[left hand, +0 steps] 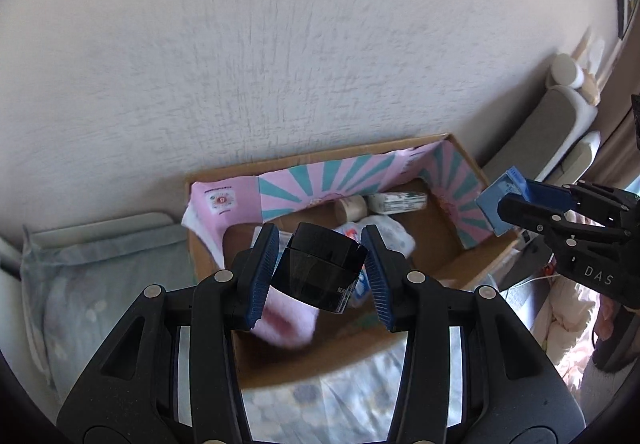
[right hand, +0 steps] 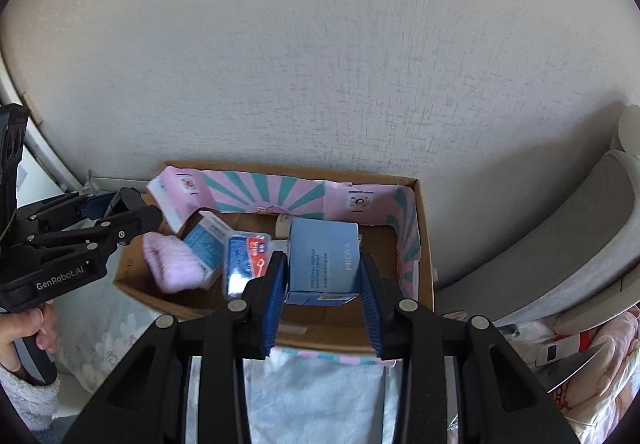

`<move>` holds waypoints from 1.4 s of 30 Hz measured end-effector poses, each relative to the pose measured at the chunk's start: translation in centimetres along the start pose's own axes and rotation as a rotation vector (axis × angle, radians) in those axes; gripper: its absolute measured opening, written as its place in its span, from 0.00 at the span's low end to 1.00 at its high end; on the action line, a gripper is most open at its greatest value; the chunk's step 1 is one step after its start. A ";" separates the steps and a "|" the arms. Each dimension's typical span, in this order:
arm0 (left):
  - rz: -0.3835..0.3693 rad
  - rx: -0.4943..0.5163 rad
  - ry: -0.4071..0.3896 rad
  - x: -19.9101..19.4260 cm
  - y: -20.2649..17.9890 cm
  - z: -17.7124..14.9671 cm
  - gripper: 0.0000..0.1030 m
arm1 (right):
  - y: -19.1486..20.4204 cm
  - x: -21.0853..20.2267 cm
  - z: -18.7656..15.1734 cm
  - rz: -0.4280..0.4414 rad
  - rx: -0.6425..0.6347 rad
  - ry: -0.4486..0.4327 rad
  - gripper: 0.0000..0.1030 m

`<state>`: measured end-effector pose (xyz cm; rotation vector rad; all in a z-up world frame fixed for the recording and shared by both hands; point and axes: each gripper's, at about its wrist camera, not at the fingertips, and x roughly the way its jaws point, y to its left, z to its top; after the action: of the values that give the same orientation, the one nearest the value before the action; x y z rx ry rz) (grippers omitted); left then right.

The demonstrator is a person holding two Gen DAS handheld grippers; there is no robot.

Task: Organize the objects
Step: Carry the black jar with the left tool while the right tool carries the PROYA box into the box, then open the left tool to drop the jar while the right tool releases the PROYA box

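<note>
My left gripper (left hand: pixel 322 272) is shut on a black glossy jar (left hand: pixel 318 270), held tilted above the near part of an open cardboard box (left hand: pixel 440 256). The box has a pink and teal striped liner (left hand: pixel 332 183). In the right wrist view my right gripper (right hand: pixel 322 284) is shut on a light blue cream carton (right hand: pixel 324 262), held over the same cardboard box (right hand: pixel 426 244). Inside the box lie a pink fluffy sock (right hand: pixel 172 264), a blue and white packet (right hand: pixel 206 244), a clear case with a red label (right hand: pixel 244 260) and a small white tube (left hand: pixel 396 200).
The box sits on a bed with pale floral bedding (left hand: pixel 100 284) against a textured white wall (left hand: pixel 280 43). A grey padded headboard (right hand: pixel 580 244) curves along the right. Pink bedding and clutter (right hand: pixel 592 348) lie at the lower right. A hand (right hand: pixel 28 328) holds the left gripper's handle.
</note>
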<state>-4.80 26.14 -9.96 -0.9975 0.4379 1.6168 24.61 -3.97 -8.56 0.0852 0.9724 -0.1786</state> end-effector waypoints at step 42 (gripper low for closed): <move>0.011 -0.047 0.139 7.0 1.7 1.6 1.00 | 1.8 8.1 -2.3 0.100 -0.077 0.188 0.99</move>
<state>-7.03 31.03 -14.94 -1.1495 0.5023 1.5792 27.54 -2.81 -16.50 0.0807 1.1583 -0.0411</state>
